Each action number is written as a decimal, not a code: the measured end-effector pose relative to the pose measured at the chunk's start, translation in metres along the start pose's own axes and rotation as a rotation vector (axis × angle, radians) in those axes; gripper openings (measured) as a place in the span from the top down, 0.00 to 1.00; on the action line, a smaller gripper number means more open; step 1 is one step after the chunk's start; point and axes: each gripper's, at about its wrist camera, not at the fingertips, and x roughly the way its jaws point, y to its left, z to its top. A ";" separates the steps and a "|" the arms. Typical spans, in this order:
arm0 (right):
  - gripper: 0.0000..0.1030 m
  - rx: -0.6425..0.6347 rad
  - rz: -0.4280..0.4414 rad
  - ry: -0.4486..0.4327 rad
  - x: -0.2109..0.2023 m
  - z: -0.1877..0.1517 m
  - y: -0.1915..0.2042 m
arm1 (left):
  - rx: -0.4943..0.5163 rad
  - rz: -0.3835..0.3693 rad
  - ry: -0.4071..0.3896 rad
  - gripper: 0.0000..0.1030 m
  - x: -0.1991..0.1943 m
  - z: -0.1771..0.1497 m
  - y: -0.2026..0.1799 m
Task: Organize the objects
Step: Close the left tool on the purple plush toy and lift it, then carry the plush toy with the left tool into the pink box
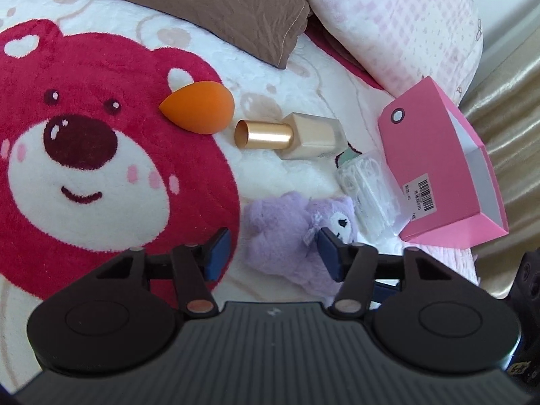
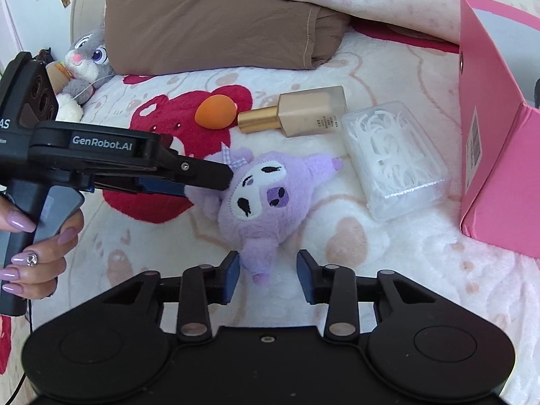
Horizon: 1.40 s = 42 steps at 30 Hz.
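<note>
A: Left wrist view, count it.
B: One purple plush toy (image 1: 290, 236) at 6 o'clock, between the spread pads of the left gripper (image 1: 275, 253); neither pad presses it. One orange sponge (image 1: 199, 109) at 10 o'clock, one gold-capped bottle (image 1: 290, 135) at 12, one clear case (image 1: 368, 195) and one pink box (image 1: 435, 168) at 3.
A: Hidden?
B: The box covers part of the case; the plush's lower body sits behind the gripper.
A: Right wrist view?
B: The same five. The right gripper (image 2: 268, 275) stands parted around the plush's foot, not clamping. A hand (image 2: 37, 253) at 9 o'clock holds the left gripper, fingertips against the plush's head. One grey rabbit toy (image 2: 87, 57) at 10, half hidden; box cut off at right.
</note>
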 end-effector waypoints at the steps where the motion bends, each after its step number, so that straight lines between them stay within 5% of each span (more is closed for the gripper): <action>1: 0.50 -0.001 0.012 -0.011 0.003 0.002 0.000 | -0.013 -0.009 0.010 0.65 0.000 0.000 0.000; 5: 0.45 0.045 0.043 -0.035 0.020 0.012 -0.007 | -0.016 0.020 0.024 0.72 0.000 -0.001 -0.005; 10: 0.50 -0.023 -0.005 -0.022 0.009 0.015 0.006 | -0.011 -0.005 0.032 0.74 -0.012 -0.006 -0.016; 28: 0.50 -0.071 -0.081 -0.102 -0.181 0.015 -0.009 | 0.308 -0.131 0.060 0.74 -0.085 -0.017 -0.192; 42: 0.50 -0.017 -0.251 -0.178 -0.258 0.018 -0.083 | 0.443 -0.212 0.096 0.72 -0.038 0.011 -0.314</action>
